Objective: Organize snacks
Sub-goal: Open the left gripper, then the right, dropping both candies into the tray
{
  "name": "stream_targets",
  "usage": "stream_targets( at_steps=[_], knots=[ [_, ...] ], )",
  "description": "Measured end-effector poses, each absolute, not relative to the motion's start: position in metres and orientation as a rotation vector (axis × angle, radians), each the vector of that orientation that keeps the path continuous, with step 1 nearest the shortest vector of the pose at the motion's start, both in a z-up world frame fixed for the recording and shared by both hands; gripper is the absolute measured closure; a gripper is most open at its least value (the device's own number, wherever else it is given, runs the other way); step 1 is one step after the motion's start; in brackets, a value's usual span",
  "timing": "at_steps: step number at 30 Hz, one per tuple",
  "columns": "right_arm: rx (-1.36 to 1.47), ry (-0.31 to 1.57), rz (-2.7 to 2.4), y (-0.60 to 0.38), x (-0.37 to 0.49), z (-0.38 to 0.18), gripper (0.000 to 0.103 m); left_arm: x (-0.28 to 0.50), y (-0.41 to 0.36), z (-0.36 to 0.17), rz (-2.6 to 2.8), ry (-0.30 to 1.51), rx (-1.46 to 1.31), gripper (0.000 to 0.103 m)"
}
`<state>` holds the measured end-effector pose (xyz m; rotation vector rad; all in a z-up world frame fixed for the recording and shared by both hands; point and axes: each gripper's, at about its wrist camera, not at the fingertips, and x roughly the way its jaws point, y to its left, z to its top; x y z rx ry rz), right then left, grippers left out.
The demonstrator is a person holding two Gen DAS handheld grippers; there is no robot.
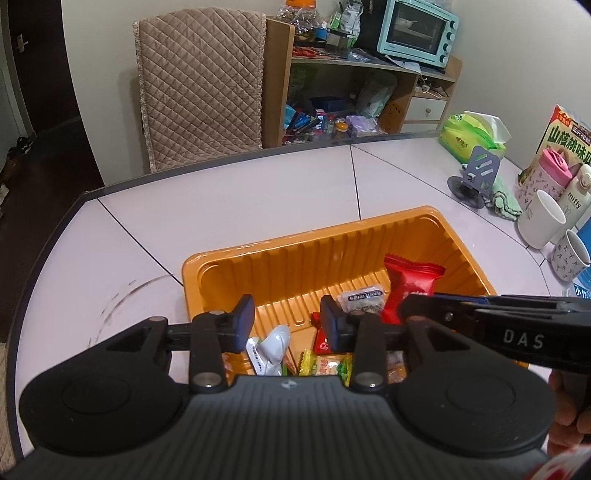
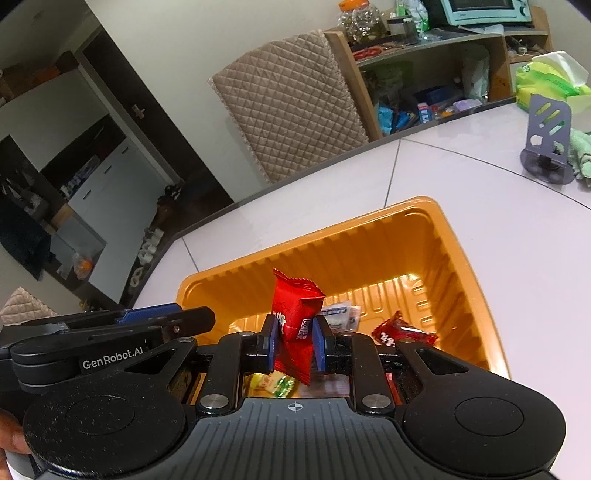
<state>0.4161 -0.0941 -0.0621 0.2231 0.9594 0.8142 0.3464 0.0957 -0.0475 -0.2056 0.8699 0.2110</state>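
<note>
The right hand-held gripper [image 2: 294,341] was clenched on a red snack packet [image 2: 294,312], its two blue pads pressing the packet's lower part from either side while the crimped top stood up above them, over the inside of an orange plastic tray [image 2: 448,236]. In the left wrist view the same red packet [image 1: 412,284] showed at the tip of the right gripper reaching in from the right, above the tray [image 1: 280,254]. The left hand-held gripper [image 1: 287,321] was released, its fingers apart with nothing between them, poised over the tray's near end. The tray sat on the white worktop [image 1: 229,199], nearer its front edge than its far one. On the tray floor lay a small pale printed sachet [image 1: 364,299], a white wrapped snack [image 1: 271,349], a green-and-yellow packet [image 1: 327,365] and, partly hidden by the left gripper, a small red wrapper. The right wrist view also showed a red twisted candy [image 2: 404,332] lying on the tray floor to the right of the held packet. Toward the worktop's far right corner stood a grey phone stand [image 1: 478,177], a green tissue pack [image 1: 471,133], a green cloth, two white mugs [image 1: 539,221] and a snack box with Chinese print. Beyond the far edge stood a quilted chair back [image 1: 199,77] and a wooden shelf carrying a mint toaster oven [image 1: 417,31].
</note>
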Motion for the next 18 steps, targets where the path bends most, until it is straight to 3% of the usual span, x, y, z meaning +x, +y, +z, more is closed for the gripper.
stream_targets(
  at_steps=[18],
  knots=[
    [0.326,0.939,0.863,-0.085,0.419,-0.052,0.080,0.328,0.108,-0.037,0.230,0.859,-0.240,0.065]
  ],
)
